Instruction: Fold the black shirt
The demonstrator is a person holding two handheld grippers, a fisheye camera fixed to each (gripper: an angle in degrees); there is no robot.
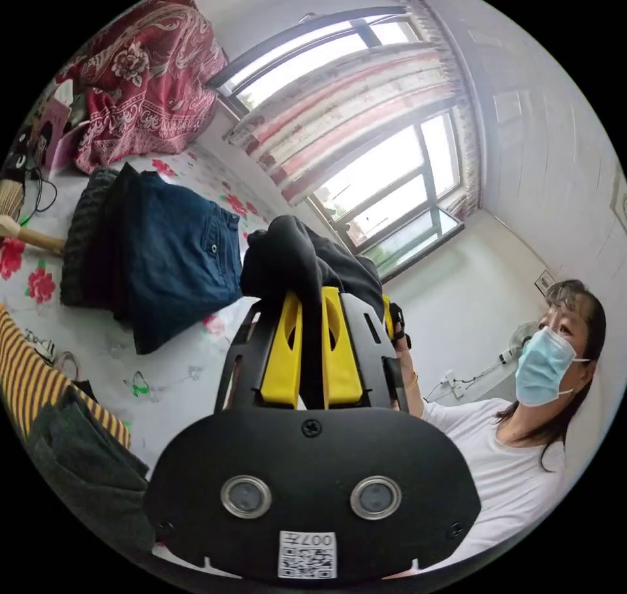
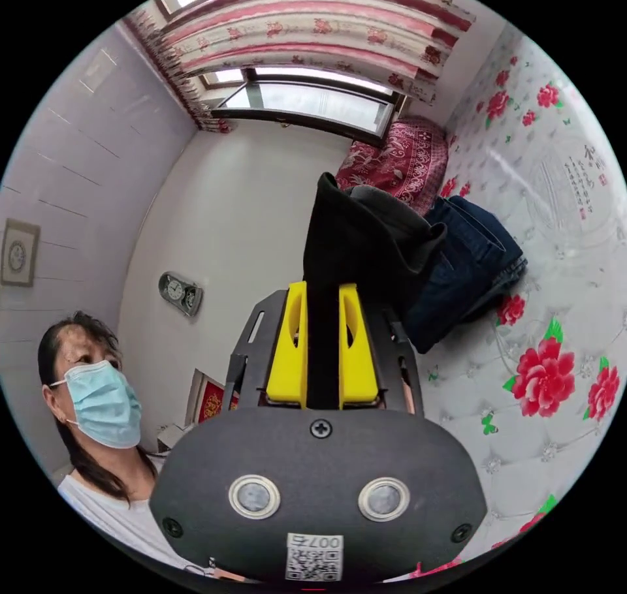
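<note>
shirt: black | left gripper: yellow jaws, black body | right gripper: yellow jaws, dark grey body | jeans: dark blue | bed cover: white, red flowers, green leaves | blanket: dark red, pale floral print | curtain: red-pink-cream stripes | striped cloth: yellow-black

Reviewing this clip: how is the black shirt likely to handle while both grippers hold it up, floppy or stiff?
Probably floppy: the black shirt bunches and droops in soft folds beyond the right gripper. It likely sits securely, since cloth fills the gap between the left gripper jaws. It seems fairly thick, judging by the bulky wad, so it may sag when spread.
</note>
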